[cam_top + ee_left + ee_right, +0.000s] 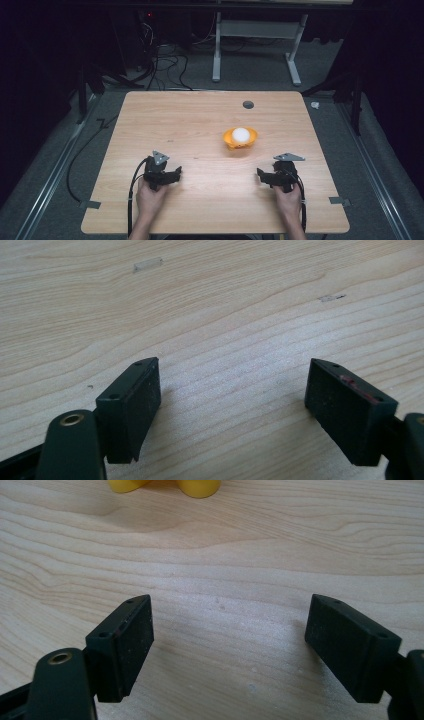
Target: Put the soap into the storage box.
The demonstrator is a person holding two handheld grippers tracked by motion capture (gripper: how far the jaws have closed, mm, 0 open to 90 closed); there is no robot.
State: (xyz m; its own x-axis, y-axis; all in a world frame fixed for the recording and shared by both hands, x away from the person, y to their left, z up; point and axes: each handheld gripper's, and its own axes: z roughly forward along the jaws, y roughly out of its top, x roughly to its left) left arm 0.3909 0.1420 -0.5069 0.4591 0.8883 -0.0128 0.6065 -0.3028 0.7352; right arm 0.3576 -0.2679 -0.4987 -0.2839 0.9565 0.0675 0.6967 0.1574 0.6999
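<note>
Overhead: white ball point(241, 134) in orange bowl point(229, 140) | left gripper point(232, 390), right gripper point(227, 630): jaws apart, empty.

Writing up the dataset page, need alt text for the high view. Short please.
A person's hands hold two open black grippers, the left gripper and right gripper, low over a wooden table, jaws pointing toward each other. Beyond them, nearer the right one, sits an orange bowl holding a white ball; cables and a desk frame lie on the dark floor behind.
</note>
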